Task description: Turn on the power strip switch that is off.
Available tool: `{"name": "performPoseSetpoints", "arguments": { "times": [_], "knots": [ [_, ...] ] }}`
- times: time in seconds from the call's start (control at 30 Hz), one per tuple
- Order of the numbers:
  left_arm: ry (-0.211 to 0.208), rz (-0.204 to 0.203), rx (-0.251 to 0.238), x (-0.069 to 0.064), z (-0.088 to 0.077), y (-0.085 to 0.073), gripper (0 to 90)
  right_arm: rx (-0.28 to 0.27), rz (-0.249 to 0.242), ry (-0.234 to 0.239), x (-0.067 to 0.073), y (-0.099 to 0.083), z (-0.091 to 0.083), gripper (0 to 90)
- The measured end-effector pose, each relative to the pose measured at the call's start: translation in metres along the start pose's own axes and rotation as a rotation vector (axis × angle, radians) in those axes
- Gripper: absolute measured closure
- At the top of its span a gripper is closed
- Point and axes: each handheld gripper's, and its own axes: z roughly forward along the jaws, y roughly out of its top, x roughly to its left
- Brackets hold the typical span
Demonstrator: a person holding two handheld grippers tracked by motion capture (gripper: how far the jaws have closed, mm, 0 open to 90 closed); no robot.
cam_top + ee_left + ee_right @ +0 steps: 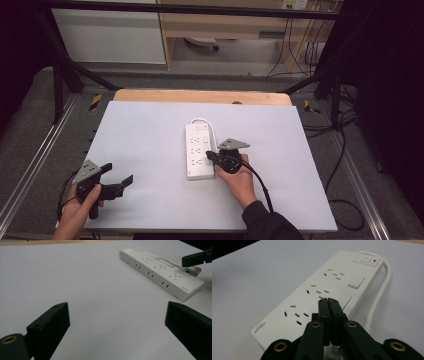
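High view. At lower left of the frame, the left gripper (119,176) is held in a hand (75,212) over the near left part of the white table (145,140); its jaws are spread wide with nothing between them. At centre, the right gripper (210,157) is held in a hand (239,180) with a dark sleeve (267,225) behind it, and its tips reach the right edge of the strip (199,152). The strip lies near the middle of the table, long axis running away from the person, with its cord (205,121) looping round the far end. A wooden edge (200,96) borders the table's far side.

Left gripper view. The two black jaws stand far apart at lower left and lower right, bare table between them. The strip (160,271) lies at upper right, and the tip of the right gripper (193,260) hangs over its far end.

Right gripper view. The jaws are pressed together at lower centre, nothing visibly held, their tips over the strip (319,297) beside a rocker switch (344,300). Three socket groups run up the strip, each beside a rocker. At lower left of the strip is small printed lettering (260,328), too small to read with certainty. At the far end sits a square button (364,258) with a red indicator (375,261); the cord (379,292) curves down the right side.
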Motion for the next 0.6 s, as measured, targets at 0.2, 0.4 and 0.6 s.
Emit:
{"name": "performPoseSetpoints", "arguments": {
  "times": [0.2,0.4,0.6],
  "knots": [
    [-0.001,0.001,0.001,0.0,-0.0002,0.0,5.9,-0.009,0.01,-0.004,-0.0002,0.0015,-0.002,83.2],
    [-0.001,0.0,0.001,0.0,0.0,-0.0001,5.9,-0.014,0.012,-0.012,-0.0008,0.0031,-0.0041,76.5],
    [-0.001,0.001,0.002,0.0,0.0,-0.0001,5.9,-0.008,0.021,-0.012,-0.001,0.0039,-0.0058,67.1]
  ]
}}
